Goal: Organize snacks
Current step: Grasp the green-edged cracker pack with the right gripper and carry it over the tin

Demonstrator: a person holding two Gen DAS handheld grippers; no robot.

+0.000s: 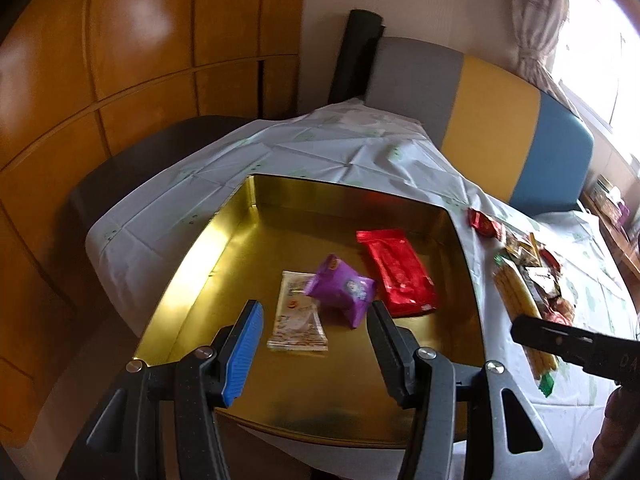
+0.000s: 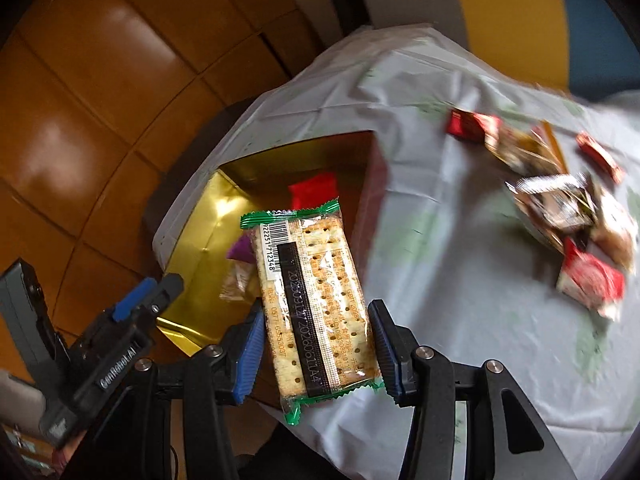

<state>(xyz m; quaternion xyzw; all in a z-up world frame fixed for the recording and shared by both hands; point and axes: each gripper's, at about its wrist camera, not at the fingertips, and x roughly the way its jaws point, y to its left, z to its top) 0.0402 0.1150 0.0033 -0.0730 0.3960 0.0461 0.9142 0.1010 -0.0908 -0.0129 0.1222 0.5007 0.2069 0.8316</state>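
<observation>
Right gripper (image 2: 318, 334): its jaws squeeze the cracker pack (image 2: 312, 304), up in the air by the gold tin (image 2: 192, 240).
Left gripper (image 1: 316, 328): jaws wide apart, holding nothing, over the tin.
In the tin: purple snack (image 1: 340, 290), red pack (image 1: 396, 276), pale packet (image 1: 298, 316).
Snack pile (image 2: 560, 208): waiting on the worktop (image 2: 460, 280).
Risk: the slippery pack could slide out, or a hard squeeze could break the crackers.

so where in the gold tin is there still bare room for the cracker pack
The gold tin is bare along its far wall and left side, and near the front rim. The white packet, purple packet and red packet crowd the middle-right. The cracker pack sits in the right gripper. The snack pile clutters the cloth beside the tin.
</observation>
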